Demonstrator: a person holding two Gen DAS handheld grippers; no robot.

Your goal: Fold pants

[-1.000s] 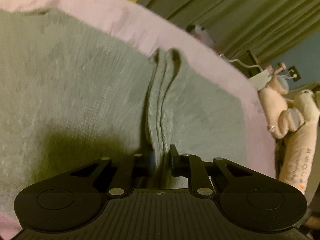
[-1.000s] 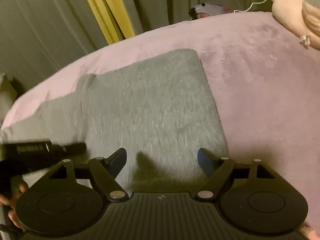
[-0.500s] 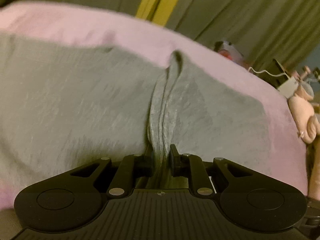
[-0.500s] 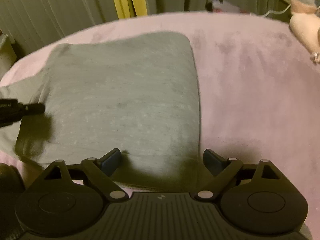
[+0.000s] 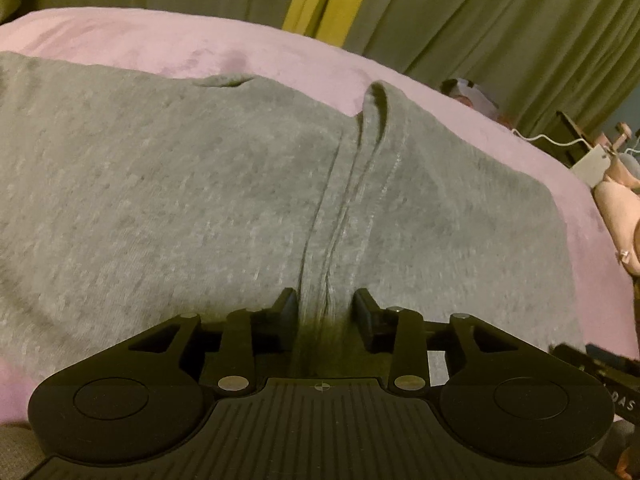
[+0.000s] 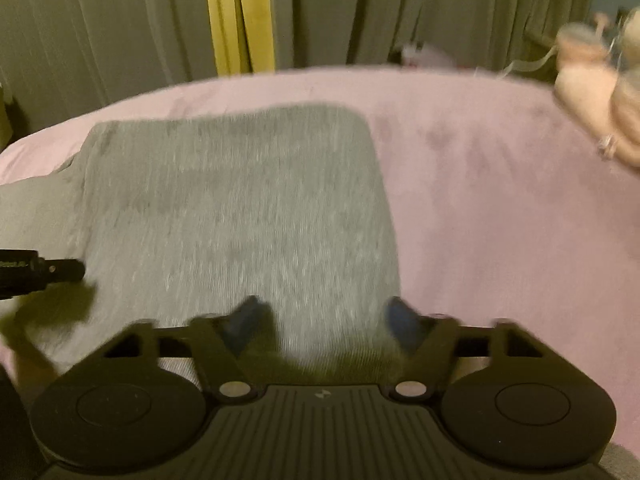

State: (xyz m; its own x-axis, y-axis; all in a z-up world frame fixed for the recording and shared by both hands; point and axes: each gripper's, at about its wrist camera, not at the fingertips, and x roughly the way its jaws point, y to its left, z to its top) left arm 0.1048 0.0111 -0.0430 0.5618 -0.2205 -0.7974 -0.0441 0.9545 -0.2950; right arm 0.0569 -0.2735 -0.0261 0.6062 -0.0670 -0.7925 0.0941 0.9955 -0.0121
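The grey pants [image 5: 160, 208] lie folded on a pink blanket [image 5: 160, 44]. My left gripper [image 5: 325, 312] has its jaws partly apart around a raised ridge of grey fabric [image 5: 352, 200], which sits loosely between the fingers. In the right wrist view the pants [image 6: 240, 208] form a neat rectangle on the blanket [image 6: 500, 200]. My right gripper [image 6: 324, 320] is open and empty, low over the near edge of the pants. The tip of the left gripper [image 6: 40, 272] shows at the left edge of that view.
Green curtains with a yellow strip [image 5: 316, 0] hang behind the bed. Pink plush toys [image 6: 592, 92] lie at the right, and a white cable and tag [image 5: 592, 164] lie near them. The right gripper's body [image 5: 600, 368] shows at the lower right in the left wrist view.
My left gripper's jaws have opened from a tight pinch on the fabric ridge. My right gripper has moved forward over the near edge of the pants and stays open.
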